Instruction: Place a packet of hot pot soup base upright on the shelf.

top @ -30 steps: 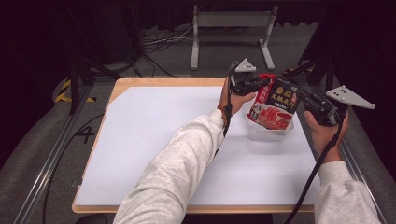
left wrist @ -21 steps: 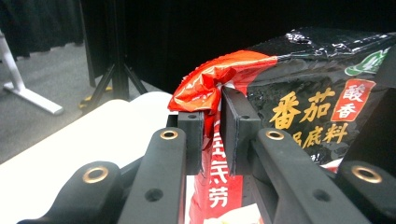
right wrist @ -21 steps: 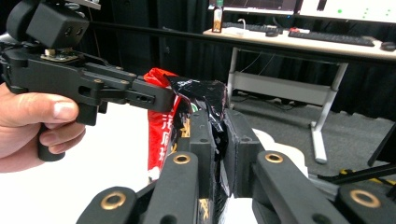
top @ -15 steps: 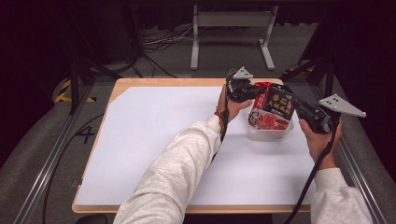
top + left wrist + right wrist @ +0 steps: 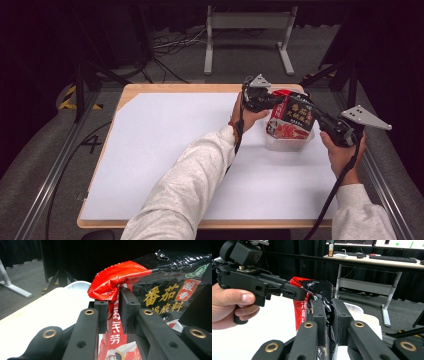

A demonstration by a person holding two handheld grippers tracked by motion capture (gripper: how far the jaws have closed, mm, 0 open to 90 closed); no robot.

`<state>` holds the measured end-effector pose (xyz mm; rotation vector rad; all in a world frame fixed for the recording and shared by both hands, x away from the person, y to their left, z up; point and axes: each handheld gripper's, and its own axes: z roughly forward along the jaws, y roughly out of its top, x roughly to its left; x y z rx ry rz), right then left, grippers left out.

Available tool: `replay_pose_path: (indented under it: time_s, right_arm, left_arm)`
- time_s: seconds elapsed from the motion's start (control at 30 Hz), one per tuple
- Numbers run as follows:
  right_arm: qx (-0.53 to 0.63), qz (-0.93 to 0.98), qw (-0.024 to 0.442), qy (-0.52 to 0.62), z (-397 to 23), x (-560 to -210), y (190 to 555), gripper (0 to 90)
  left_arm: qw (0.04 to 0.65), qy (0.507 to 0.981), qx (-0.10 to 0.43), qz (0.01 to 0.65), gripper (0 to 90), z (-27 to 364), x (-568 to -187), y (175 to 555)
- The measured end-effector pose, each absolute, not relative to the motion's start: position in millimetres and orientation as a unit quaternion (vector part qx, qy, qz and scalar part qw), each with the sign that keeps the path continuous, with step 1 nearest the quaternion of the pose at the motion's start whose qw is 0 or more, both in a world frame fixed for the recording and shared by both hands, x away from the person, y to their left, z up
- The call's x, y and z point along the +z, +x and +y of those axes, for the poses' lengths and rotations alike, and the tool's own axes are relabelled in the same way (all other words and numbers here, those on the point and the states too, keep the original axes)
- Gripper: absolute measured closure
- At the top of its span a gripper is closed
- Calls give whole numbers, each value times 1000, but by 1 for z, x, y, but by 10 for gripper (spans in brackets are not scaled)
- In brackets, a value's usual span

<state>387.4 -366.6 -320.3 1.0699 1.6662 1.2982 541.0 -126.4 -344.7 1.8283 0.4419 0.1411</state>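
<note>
Fingers point(image 5: 127, 308) pinching crinkled glossy packet point(image 5: 290, 120) — red-black foil, both grippers

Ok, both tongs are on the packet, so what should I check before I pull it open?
1. Left tongs shut on the red top corner of the soup base packet: ok.
2. Right tongs shut on the packet's black top edge: ok.
3. Packet held over the clear plastic container: ok.
4. Packet upright, opening side up: ok.
5. Tear notch between the two grips: cannot tell.
6. Container steady on the white table: cannot tell.
</note>
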Motion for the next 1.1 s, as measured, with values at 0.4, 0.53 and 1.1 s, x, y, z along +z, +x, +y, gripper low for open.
replay_pose_path:
  time_s: [0.4,0.53,1.1]
  right_arm:
    - [506,648,382,422,-369,-325,383,814]
    - [504,650,385,418,-369,-326,382,812]
    - [509,649,382,416,-372,-331,374,794]
  left_arm:
    - [585,787,62,187,772,-129,-345,539]
    - [588,785,60,188,754,-129,-346,537]
    - [580,790,71,183,668,-129,-342,527]
